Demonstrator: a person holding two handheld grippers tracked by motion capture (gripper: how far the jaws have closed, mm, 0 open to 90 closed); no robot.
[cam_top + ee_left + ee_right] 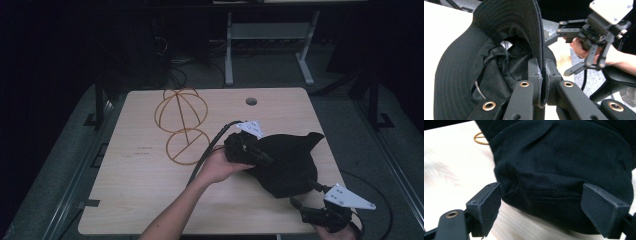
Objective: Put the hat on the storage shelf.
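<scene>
On the pale wooden table (150,170), right of centre, a black hat (290,162) sits between my two grippers.
My left gripper (541,82) is clamped on the hat's brim; my right gripper (541,210) stands wide open at the crown; a wire hat stand (181,125) lies well apart.

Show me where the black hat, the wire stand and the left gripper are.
Black hat (290,167): high view, on its crown.
Wire stand (181,111): high view, on the upper wire globe.
Left gripper (543,82): left gripper view, where its jaws pinch the brim.
</scene>
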